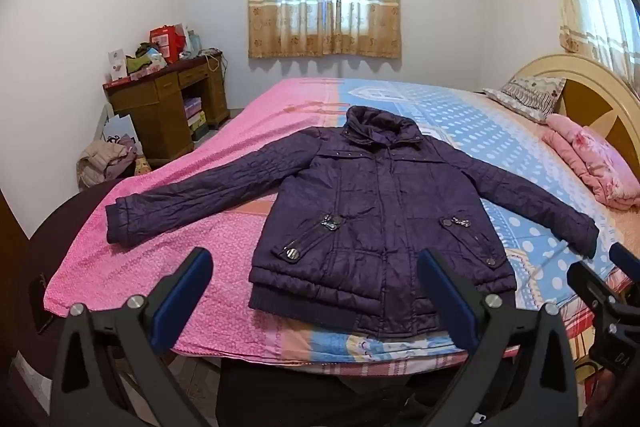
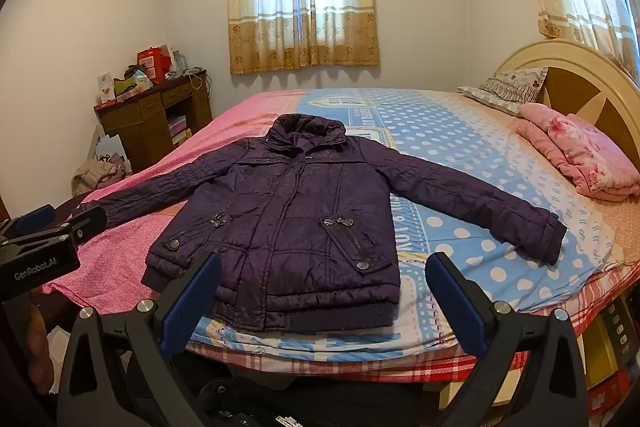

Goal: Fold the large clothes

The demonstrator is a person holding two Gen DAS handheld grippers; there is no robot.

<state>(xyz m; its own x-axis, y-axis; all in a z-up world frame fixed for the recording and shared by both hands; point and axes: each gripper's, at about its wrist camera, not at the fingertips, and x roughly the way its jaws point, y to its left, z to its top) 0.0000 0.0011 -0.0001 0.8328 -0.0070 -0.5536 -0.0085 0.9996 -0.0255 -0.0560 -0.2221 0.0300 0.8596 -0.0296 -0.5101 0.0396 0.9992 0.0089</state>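
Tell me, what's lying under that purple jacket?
The purple jacket lies flat on the bedspread, over its pink and blue-dotted halves. Whatever sits directly beneath the padding is covered, so it cannot be seen.

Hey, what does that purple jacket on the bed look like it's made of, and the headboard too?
Purple jacket: probably a quilted synthetic shell such as nylon or polyester, with a slight sheen, stitched panels and fine wrinkles; its hem and cuffs look like matte ribbed knit. The pocket snaps look like metal. Headboard: looks like cream-painted wood or board with brown inset panels, smooth and semi-gloss; the core material cannot be told.
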